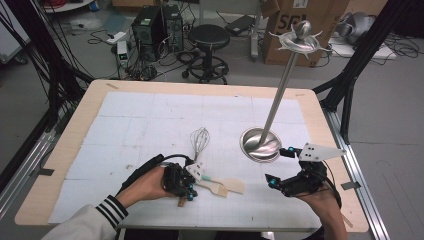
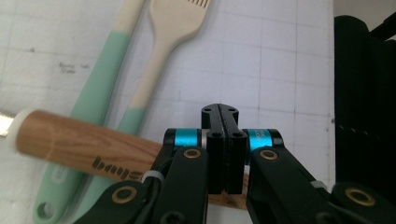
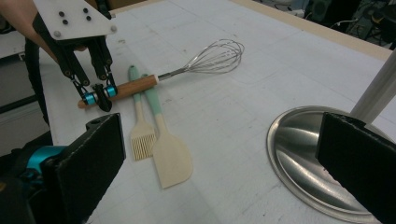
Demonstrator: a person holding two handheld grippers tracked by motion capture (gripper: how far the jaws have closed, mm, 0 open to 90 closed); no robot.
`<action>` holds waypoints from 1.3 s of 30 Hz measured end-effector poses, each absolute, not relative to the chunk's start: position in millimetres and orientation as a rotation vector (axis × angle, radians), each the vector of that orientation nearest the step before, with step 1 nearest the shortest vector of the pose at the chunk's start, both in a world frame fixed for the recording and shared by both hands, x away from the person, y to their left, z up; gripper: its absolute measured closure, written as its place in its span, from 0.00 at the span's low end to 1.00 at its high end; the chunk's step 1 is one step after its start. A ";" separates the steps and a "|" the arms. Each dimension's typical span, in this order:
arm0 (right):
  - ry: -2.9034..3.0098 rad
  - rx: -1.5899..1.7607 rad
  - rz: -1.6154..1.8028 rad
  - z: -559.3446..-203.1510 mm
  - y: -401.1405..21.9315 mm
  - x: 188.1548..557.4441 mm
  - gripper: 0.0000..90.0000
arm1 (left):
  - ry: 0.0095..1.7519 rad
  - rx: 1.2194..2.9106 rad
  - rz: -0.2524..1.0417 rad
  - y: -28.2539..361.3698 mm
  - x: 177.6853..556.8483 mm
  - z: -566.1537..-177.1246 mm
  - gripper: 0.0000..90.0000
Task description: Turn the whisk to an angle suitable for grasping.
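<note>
A wire whisk (image 1: 199, 140) with a wooden handle (image 3: 135, 87) lies on the white gridded mat (image 1: 150, 120). My left gripper (image 1: 191, 191) is shut, its jaws pressed flat together with nothing between them; its tips (image 3: 100, 97) stand over the end of that wooden handle (image 2: 79, 140), which passes behind them. A mint-handled spatula (image 3: 170, 154) and a mint-handled brush (image 3: 141, 140) lie side by side under the whisk handle. My right gripper (image 1: 279, 167) rests at the near right, open, with its jaws wide apart and empty.
A steel stand with a round dished base (image 1: 260, 144) and a tall pole topped by hooks (image 1: 300, 40) stands right of centre, just beyond my right gripper. Beyond the table's far edge are a stool (image 1: 207, 37), computers and boxes on the floor.
</note>
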State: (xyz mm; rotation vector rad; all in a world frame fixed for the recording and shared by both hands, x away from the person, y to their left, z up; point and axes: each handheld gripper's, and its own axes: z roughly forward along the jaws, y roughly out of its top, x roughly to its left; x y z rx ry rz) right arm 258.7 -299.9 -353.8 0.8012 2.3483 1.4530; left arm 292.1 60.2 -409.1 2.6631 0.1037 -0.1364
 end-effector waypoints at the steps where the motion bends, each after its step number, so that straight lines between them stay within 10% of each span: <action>1: 2.349 0.801 1.455 -353.9 -299.7 259.0 0.00 | 0.106 2.666 -0.135 62.0 292.2 -408.9 1.00; 39: 2.350 0.805 1.451 -354.3 -300.8 258.8 0.00 | 0.247 2.690 -0.073 112.6 308.9 -406.5 1.00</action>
